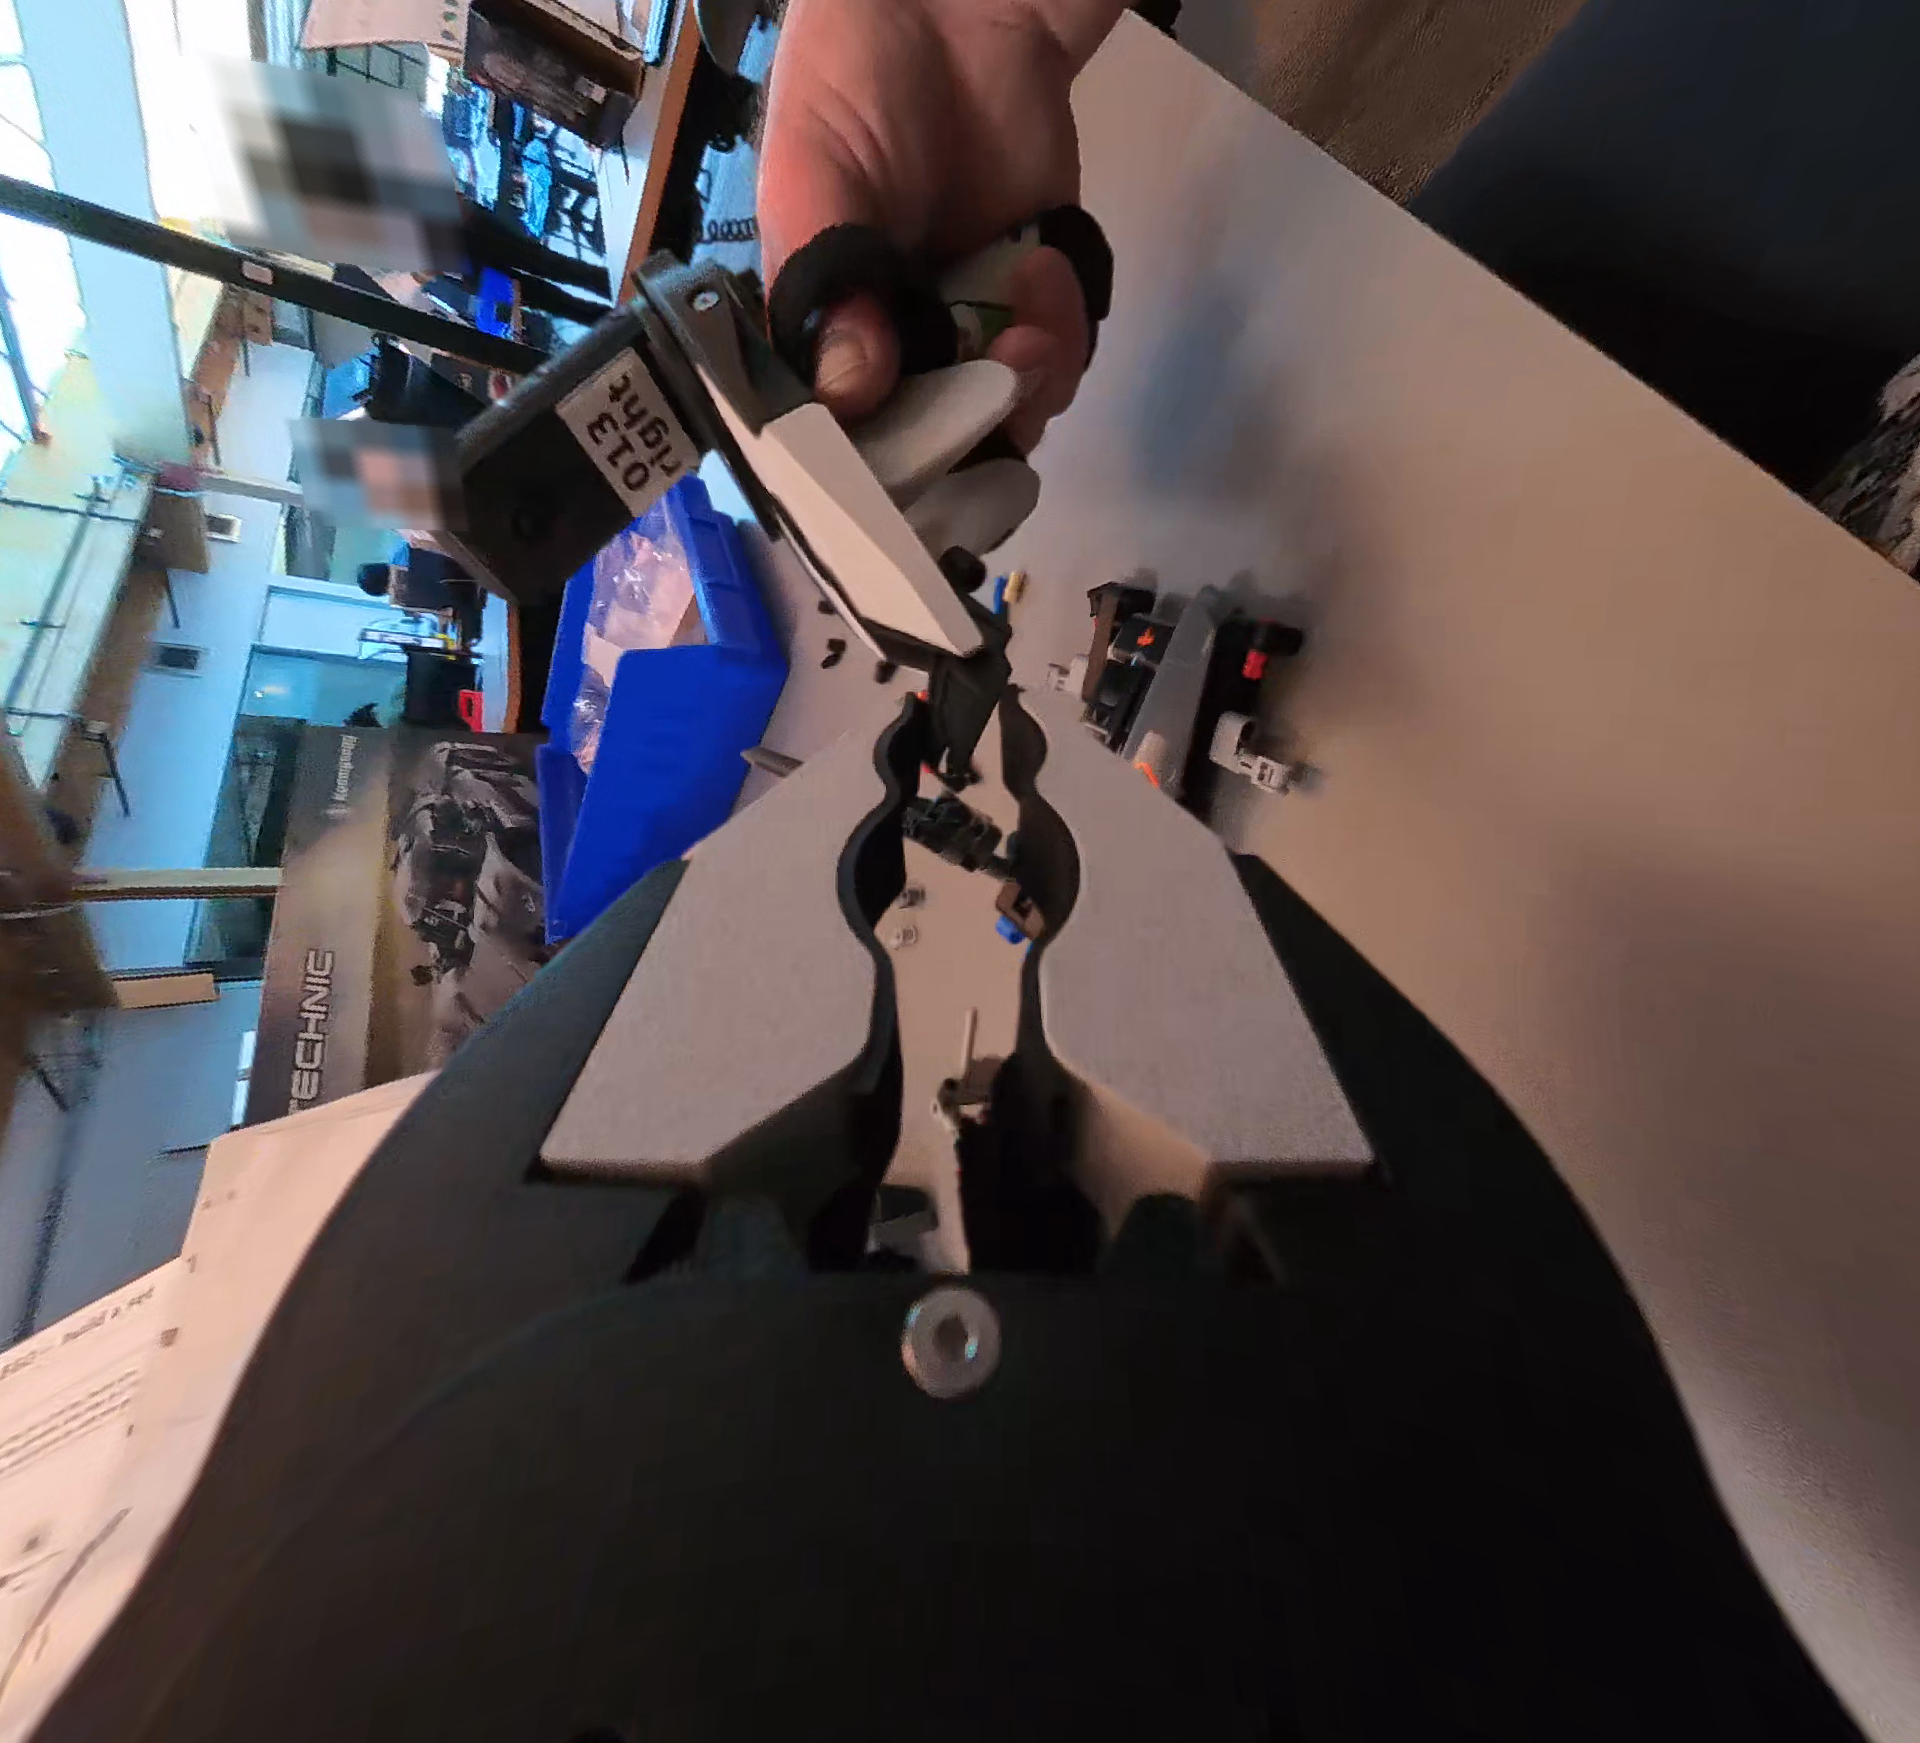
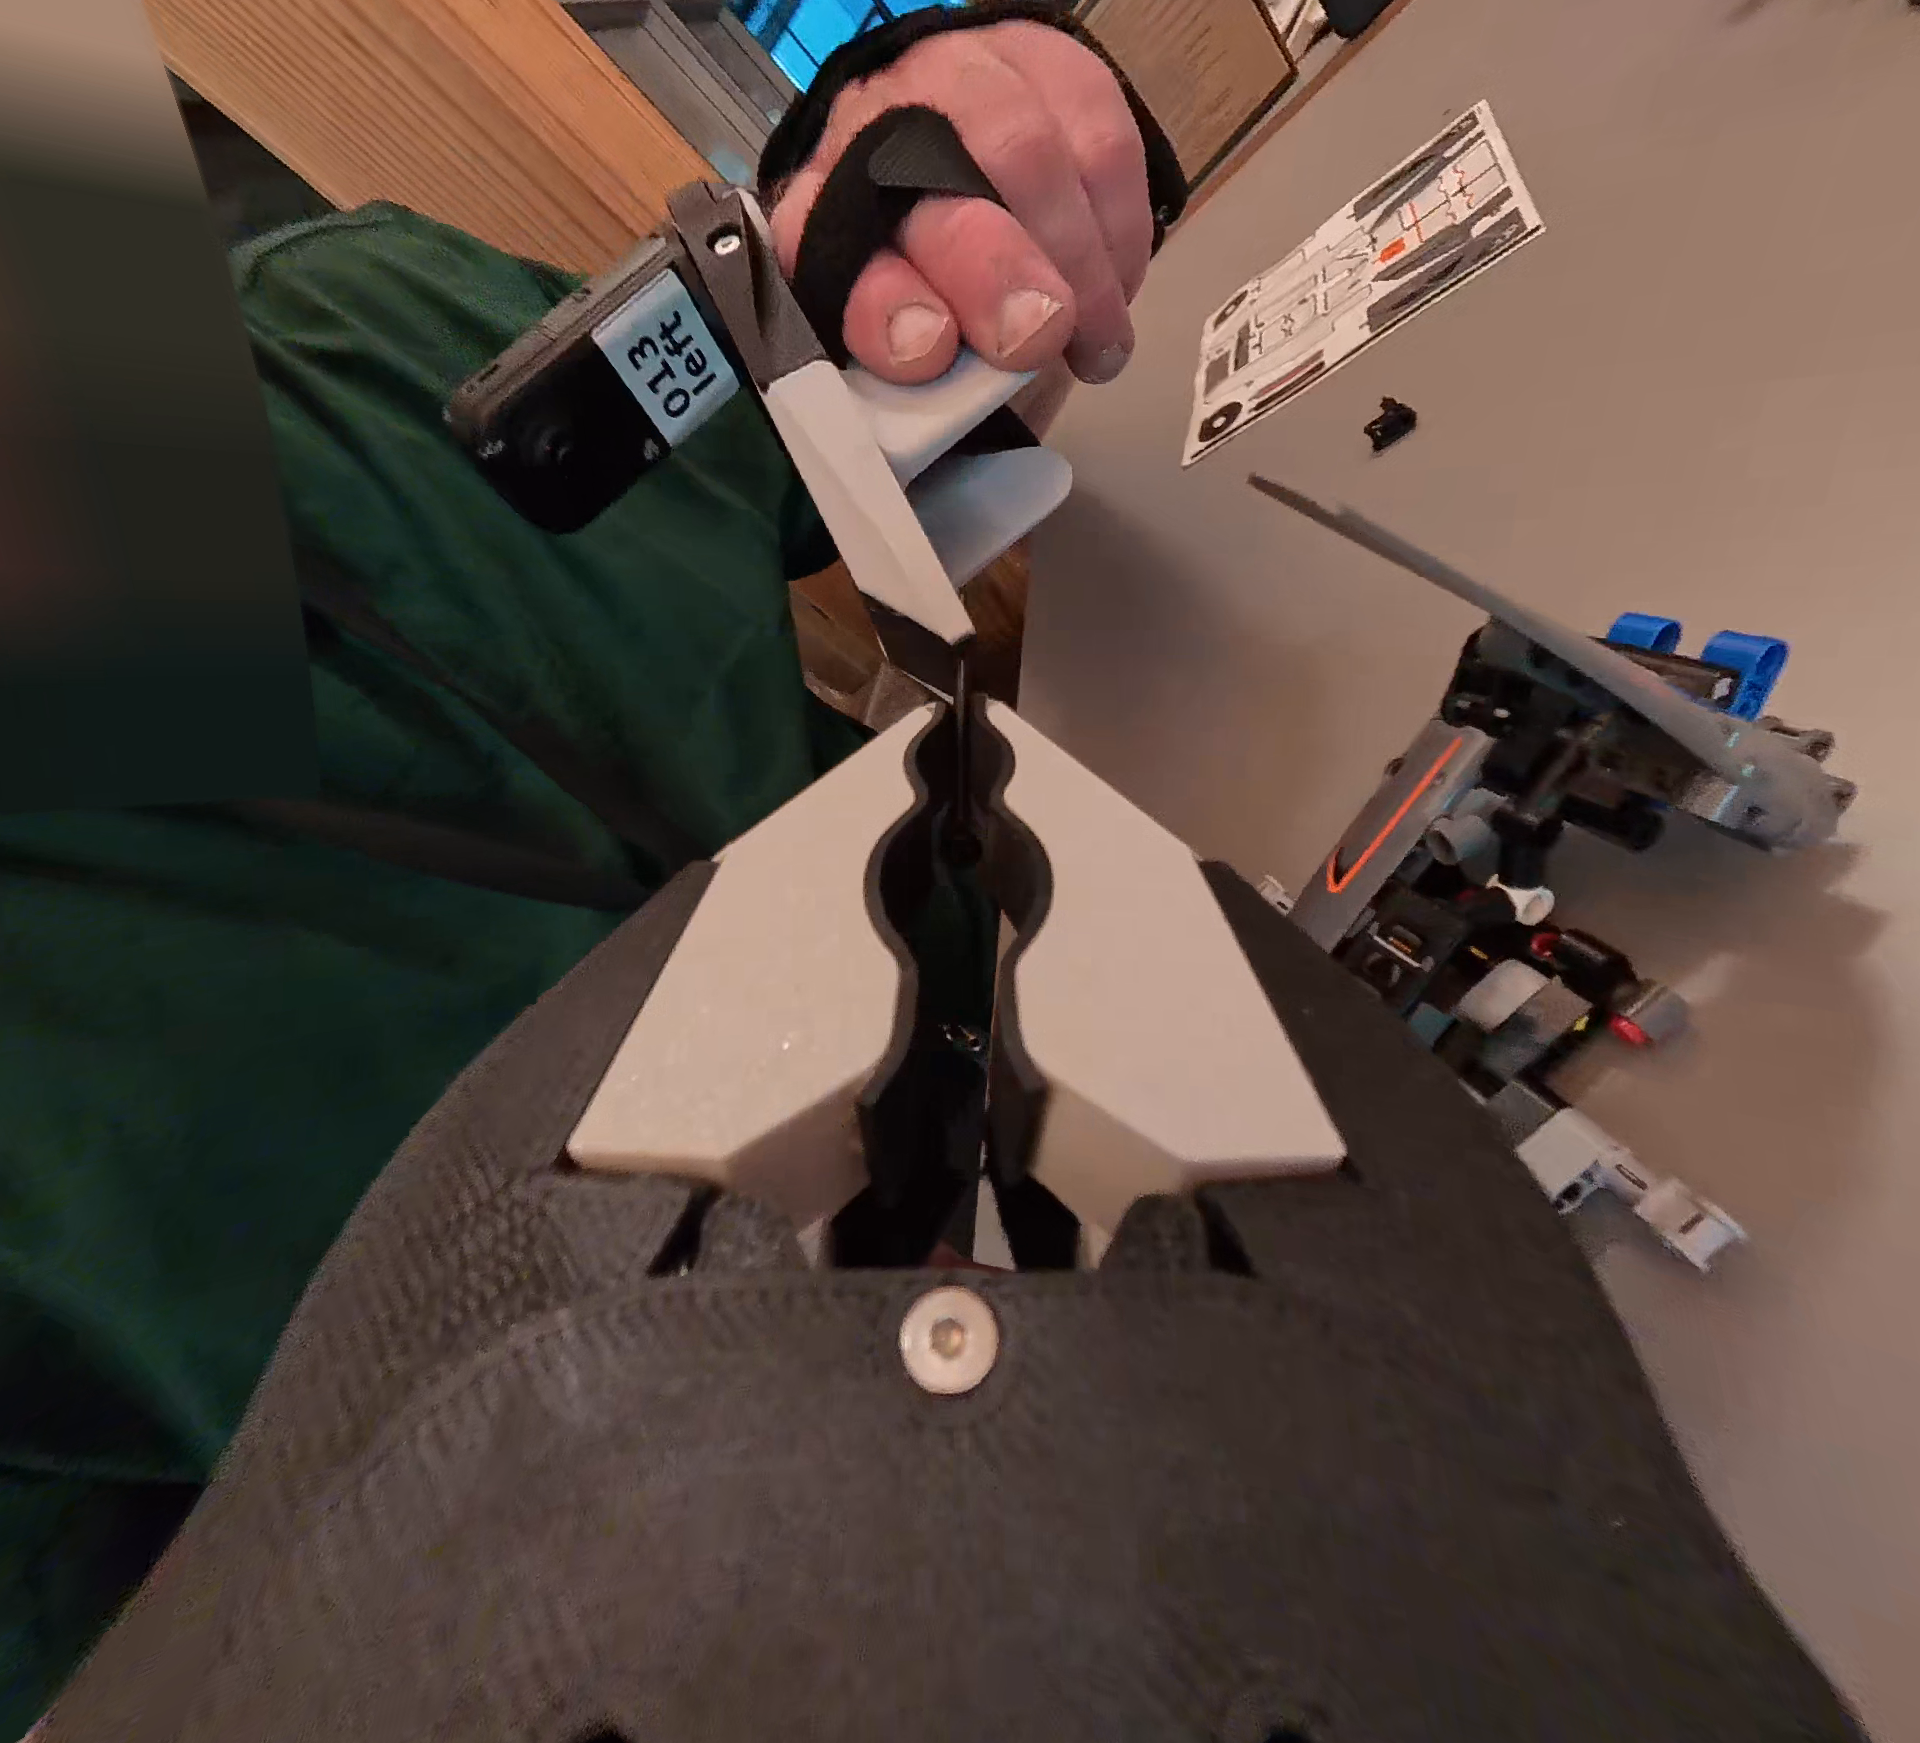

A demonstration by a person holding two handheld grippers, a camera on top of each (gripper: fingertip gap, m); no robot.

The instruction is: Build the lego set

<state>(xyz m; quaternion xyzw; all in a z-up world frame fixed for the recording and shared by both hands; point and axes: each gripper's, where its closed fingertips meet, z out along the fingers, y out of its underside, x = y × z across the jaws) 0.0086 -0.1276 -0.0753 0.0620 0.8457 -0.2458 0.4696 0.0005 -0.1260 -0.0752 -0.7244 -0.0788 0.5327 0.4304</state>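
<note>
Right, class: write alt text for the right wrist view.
Two claws meet tip to tip above a grey table, pinching a thin black piece between them. A half-built toy car and a sticker sheet lie to the right.

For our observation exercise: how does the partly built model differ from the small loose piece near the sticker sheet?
The partly built model is large, many parts joined; the loose piece is small and single. The model mixes grey, black, blue and orange; the piece is all black. Both rest on the grey table.
</note>
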